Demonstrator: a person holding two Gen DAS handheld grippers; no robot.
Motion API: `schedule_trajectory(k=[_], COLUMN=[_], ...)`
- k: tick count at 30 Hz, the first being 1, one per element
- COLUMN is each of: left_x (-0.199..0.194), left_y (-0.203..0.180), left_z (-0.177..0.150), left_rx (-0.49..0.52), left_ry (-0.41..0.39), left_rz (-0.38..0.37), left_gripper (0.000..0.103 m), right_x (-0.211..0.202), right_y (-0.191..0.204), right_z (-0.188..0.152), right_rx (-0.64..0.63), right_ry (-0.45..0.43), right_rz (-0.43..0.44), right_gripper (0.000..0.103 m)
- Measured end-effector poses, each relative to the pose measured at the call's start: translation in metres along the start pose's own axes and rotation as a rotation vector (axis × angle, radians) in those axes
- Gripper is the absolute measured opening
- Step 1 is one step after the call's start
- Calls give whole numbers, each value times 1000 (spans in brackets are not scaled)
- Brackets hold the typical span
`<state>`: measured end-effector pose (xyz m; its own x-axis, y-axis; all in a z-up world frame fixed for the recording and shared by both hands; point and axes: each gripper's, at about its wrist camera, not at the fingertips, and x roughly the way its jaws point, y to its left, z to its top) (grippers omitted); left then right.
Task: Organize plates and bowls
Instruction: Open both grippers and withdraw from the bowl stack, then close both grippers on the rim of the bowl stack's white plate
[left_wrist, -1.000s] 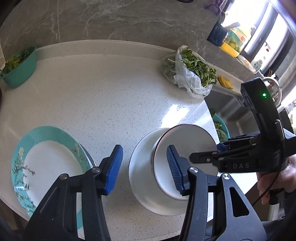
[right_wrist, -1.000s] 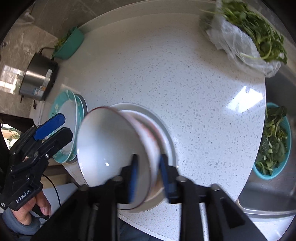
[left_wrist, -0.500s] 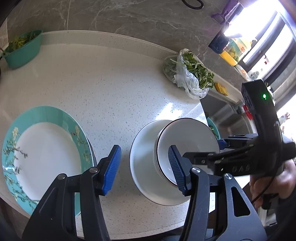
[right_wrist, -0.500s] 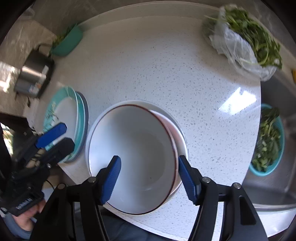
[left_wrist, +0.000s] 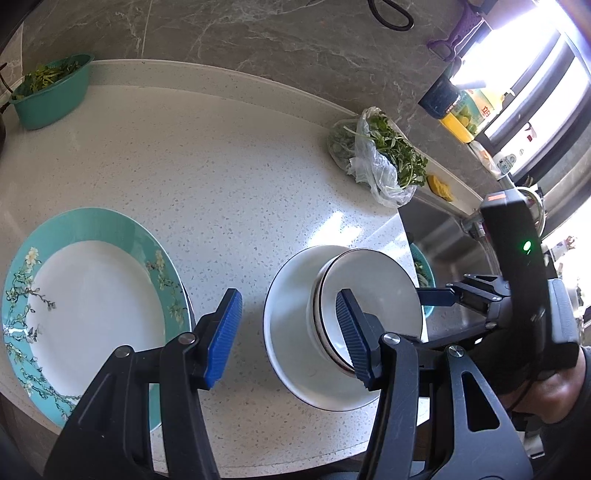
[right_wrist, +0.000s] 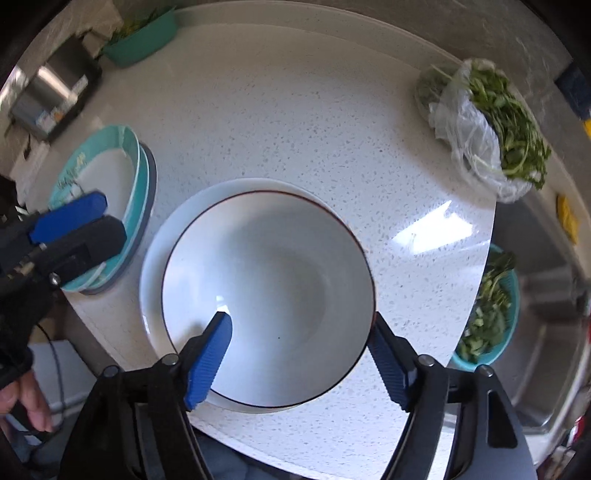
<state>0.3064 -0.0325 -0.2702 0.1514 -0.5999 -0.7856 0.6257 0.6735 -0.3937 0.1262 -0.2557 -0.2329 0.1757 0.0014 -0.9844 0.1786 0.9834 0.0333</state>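
A white bowl (right_wrist: 273, 291) with a dark rim lies level on another bowl inside a white plate (right_wrist: 155, 258). My right gripper (right_wrist: 299, 363) points down over it and its jaws are opening. One pad hangs over the bowl's inside, the other just outside the rim, and neither presses on it. In the left wrist view the stacked bowls (left_wrist: 373, 284) sit on the white plate (left_wrist: 288, 332). My left gripper (left_wrist: 288, 336) is open above the bare counter, between that plate and a teal flowered plate (left_wrist: 92, 295).
The teal plate (right_wrist: 110, 177) tops a small stack near the counter's front edge. A bag of greens (left_wrist: 380, 158) lies at the back right and a teal basin of greens (left_wrist: 51, 92) at the back left. A sink with a teal colander (right_wrist: 487, 314) is on the right.
The right gripper has let go of the bowl's wall and its jaws have spread wide. The bowl went from tilted to lying flat in the stack. The left gripper stayed open.
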Motion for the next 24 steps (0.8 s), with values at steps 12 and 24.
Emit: schedule_trajectory(k=[12, 24], left_x=[-18, 6], left_y=[0, -20], left_z=[-35, -66], left_rx=[56, -49], left_ry=[29, 78], left_rz=[92, 247], left_gripper=[51, 51], right_x=[-27, 3], right_y=[-112, -97], right_z=[-32, -22], right_rx=[240, 62], right_ry=[-98, -95], right_rz=[115, 216], right_gripper=[76, 73])
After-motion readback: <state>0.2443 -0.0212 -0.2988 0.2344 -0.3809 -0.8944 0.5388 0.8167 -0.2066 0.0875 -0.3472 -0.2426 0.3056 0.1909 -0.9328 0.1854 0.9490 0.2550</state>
